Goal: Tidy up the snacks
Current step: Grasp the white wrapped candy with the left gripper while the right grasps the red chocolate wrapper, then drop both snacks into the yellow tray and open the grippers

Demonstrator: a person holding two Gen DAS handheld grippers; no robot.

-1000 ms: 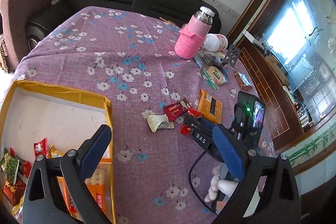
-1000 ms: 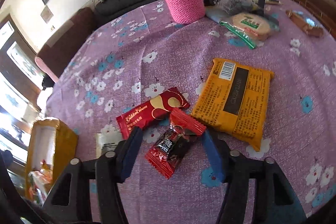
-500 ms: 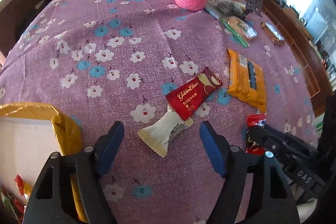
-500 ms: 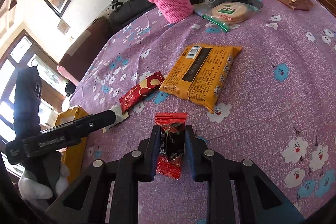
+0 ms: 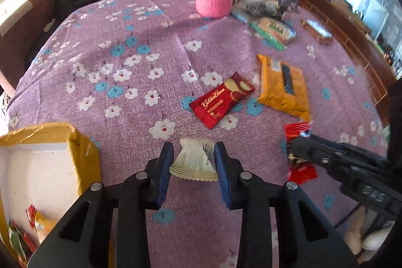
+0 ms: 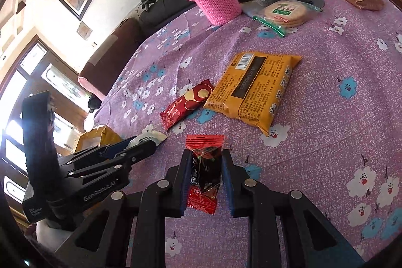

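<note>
The left tongs (image 5: 193, 157) are closing on a cream wrapper (image 5: 194, 162) at lower centre, its sides already touching the pads; the right tongs (image 6: 204, 175) are clamped on a red candy (image 6: 204, 167), low in that frame. Both packets look light, soft and crinkly, likely slippery, so a grip across the filled middle, not the crimped ends, seems best. The left view alone shows the yellow box (image 5: 75, 142) with snacks inside at lower left; the right view alone shows the candy's dark centre.
</note>
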